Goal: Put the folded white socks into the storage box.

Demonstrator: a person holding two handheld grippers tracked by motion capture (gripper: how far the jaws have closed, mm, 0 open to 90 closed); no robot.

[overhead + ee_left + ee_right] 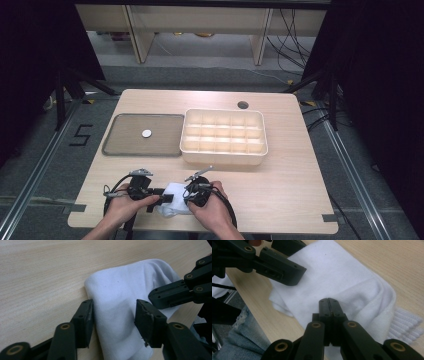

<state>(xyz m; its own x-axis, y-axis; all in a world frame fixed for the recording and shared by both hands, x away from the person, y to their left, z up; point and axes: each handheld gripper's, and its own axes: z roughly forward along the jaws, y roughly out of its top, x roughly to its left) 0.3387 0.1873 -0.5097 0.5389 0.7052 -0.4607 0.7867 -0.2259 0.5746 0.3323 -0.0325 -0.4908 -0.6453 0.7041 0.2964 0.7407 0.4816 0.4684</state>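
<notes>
**Risk check: folded white sock at the near table edge**

White sock lies folded at the near edge of the wooden table, between both hands, well short of the compartment tray. Left gripper: jaws apart, straddling a fold of the sock, pads not visibly pressing; nothing gripped yet. Right gripper: jaws clenched together, resting on the cloth; whether fabric is pinched between them I cannot tell.

Likely failures:
- Left jaws bite one layer only, so the fold opens on lifting.
- Right gripper slides, dragging the sock over the edge.
- The two grippers sit close; they could collide.
</notes>
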